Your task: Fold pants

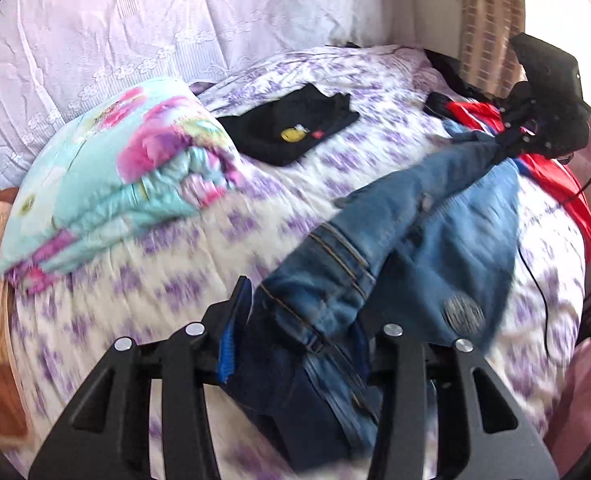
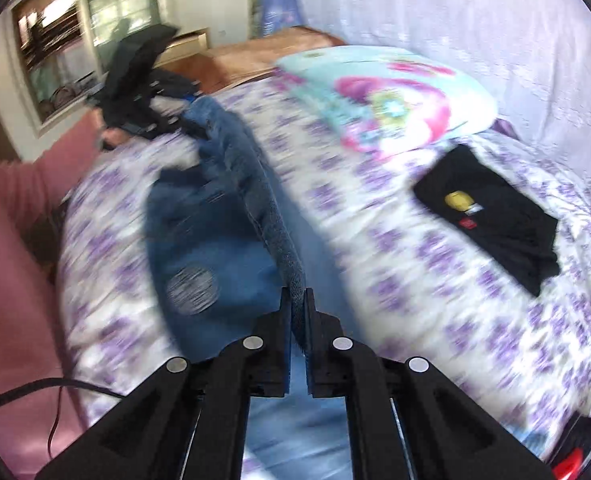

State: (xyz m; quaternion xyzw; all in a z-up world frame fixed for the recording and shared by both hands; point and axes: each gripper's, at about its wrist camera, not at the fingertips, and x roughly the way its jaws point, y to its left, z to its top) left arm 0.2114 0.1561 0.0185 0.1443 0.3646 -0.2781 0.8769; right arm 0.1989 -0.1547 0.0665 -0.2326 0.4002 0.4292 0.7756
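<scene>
Jeans [image 1: 395, 248]: blue denim, matt, faded, tan topstitching. Bedsheet [image 1: 199, 264]: soft printed cloth, purple floral. Quilt [image 1: 107, 176]: slightly glossy fabric. Left gripper [image 1: 299, 344]: matt black plastic, shiny metal pins.

Both cams sit low and close over the bed [image 1: 255, 208], facing each other across it. Left wrist view shows the right gripper [image 1: 507, 140] upper right; right wrist view catches the left gripper [image 2: 175, 120] upper left, I think. Both share the jeans [image 1: 415, 220] and black shirt [image 2: 495, 220].
</scene>
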